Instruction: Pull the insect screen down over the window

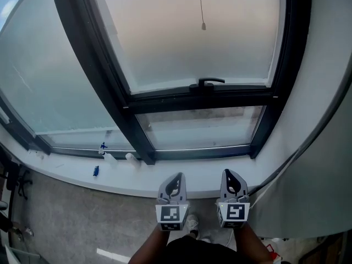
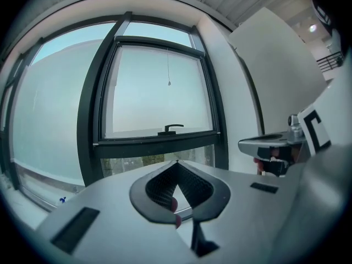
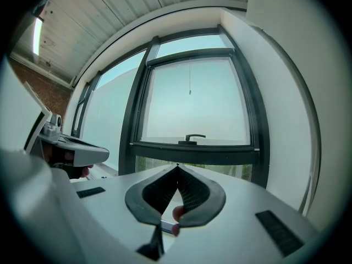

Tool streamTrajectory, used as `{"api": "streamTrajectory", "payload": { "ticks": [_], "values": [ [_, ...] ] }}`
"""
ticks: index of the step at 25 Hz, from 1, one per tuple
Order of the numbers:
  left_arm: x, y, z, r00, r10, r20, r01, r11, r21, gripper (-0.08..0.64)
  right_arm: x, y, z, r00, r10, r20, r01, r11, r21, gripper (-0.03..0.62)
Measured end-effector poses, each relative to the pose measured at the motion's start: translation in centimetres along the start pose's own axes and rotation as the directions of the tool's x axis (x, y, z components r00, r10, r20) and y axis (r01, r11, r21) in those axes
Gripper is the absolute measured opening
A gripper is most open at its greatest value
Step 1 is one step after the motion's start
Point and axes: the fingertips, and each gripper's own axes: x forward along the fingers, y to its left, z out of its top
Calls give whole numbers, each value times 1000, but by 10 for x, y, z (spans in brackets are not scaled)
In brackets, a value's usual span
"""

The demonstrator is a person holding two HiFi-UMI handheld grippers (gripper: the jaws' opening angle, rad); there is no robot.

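Note:
The dark-framed window (image 1: 203, 100) fills the wall ahead, its insect screen (image 1: 192, 32) drawn most of the way down. The screen's bottom bar carries a black handle (image 1: 207, 82) (image 2: 170, 128) (image 3: 193, 137). A thin pull cord (image 1: 203, 25) (image 2: 169, 83) (image 3: 190, 92) hangs in front of the screen. A clear glass strip (image 1: 201, 128) remains below the bar. My left gripper (image 1: 175, 182) (image 2: 176, 163) and right gripper (image 1: 230, 175) (image 3: 177, 167) are both shut and empty, held low and side by side, well short of the window sill.
A white sill (image 1: 110, 175) runs under the window with small blue items (image 1: 95, 171) on it. A second large pane (image 1: 49, 81) lies to the left. A white wall (image 1: 324, 120) rises on the right. Grey floor (image 1: 66, 224) lies below.

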Motion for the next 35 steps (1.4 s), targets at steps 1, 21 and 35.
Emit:
{"api": "streamTrajectory", "payload": {
  "ticks": [1, 21, 35],
  "values": [
    [4, 5, 1, 1000, 3, 0, -3, 1000, 0, 0, 6, 1, 1, 1000, 2, 1, -2, 1000, -3, 2],
    [106, 58, 18, 997, -71, 13, 71, 997, 6, 0, 114, -7, 9, 999, -43, -27, 42, 999, -28, 2],
    [165, 71, 43, 993, -109, 54, 109, 994, -9, 0, 167, -22, 19, 997, -72, 0, 72, 997, -13, 2]
  ]
}}
